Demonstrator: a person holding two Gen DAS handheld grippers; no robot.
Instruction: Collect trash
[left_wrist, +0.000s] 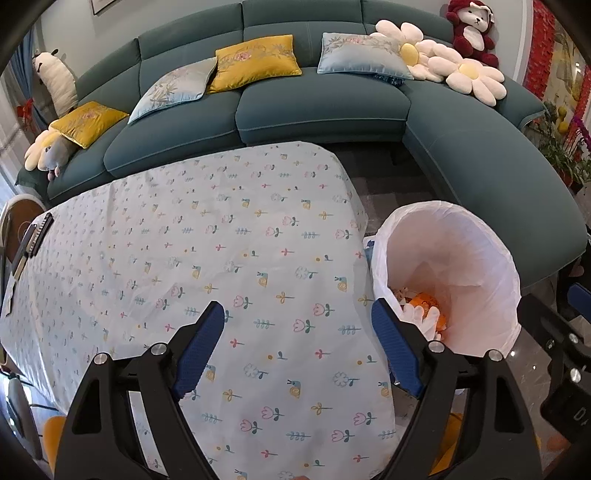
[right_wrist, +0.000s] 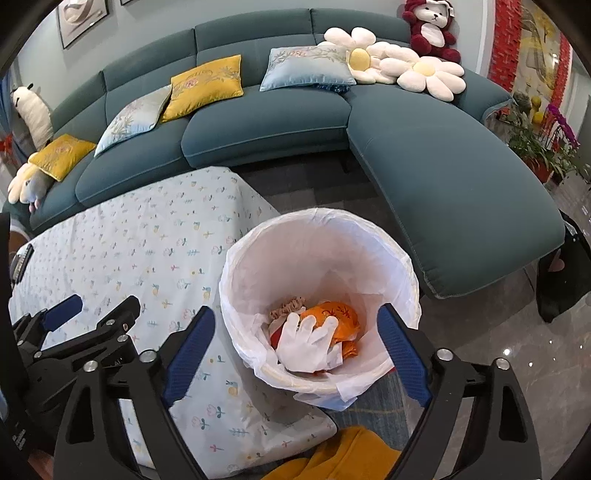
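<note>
A trash bin lined with a white bag stands on the floor at the table's right end. Inside lie a white glove, orange wrappers and a crumpled beige piece. My left gripper is open and empty above the floral tablecloth. My right gripper is open and empty, right over the bin's mouth. The left gripper also shows in the right wrist view, at the lower left over the table.
A teal corner sofa with cushions and plush toys stands behind the table. A dark remote-like object lies at the table's far left edge. A yellow seat is below the bin. Potted plants stand at the right.
</note>
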